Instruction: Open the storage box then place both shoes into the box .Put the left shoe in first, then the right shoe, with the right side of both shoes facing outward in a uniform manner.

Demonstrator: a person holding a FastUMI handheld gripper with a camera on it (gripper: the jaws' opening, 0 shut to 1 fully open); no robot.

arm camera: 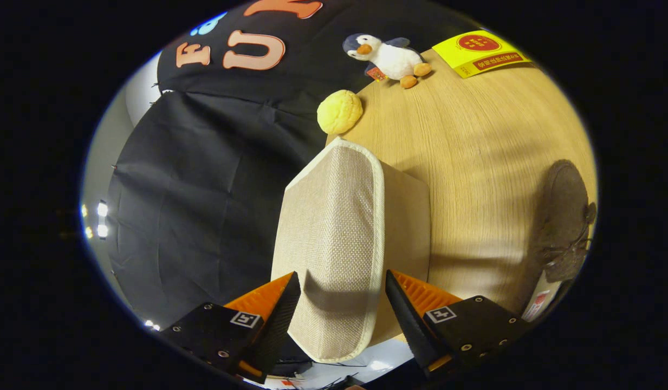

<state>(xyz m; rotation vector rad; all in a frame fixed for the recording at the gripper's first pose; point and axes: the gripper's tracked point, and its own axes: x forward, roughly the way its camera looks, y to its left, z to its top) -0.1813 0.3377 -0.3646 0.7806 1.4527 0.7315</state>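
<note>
- The tool (342,303) was spread wide, its two orange-and-black fingers (268,309) standing either side of the box flap with clear gaps; neither finger visibly pressed on it.
- The storage box (404,216), beige woven fabric, sat on the wooden surface (474,151), and its pale-edged flap (334,238) ran out between the fingers, toward the camera.
- Beyond the box, at the surface's edge, lay a round yellow ball (339,111).
- Farther back was a plush penguin (388,57), with a yellow card (480,51) near it.
- Well off to the right of the box, a dark grey shoe (566,216) rested on the surface, blurred at the rim.
</note>
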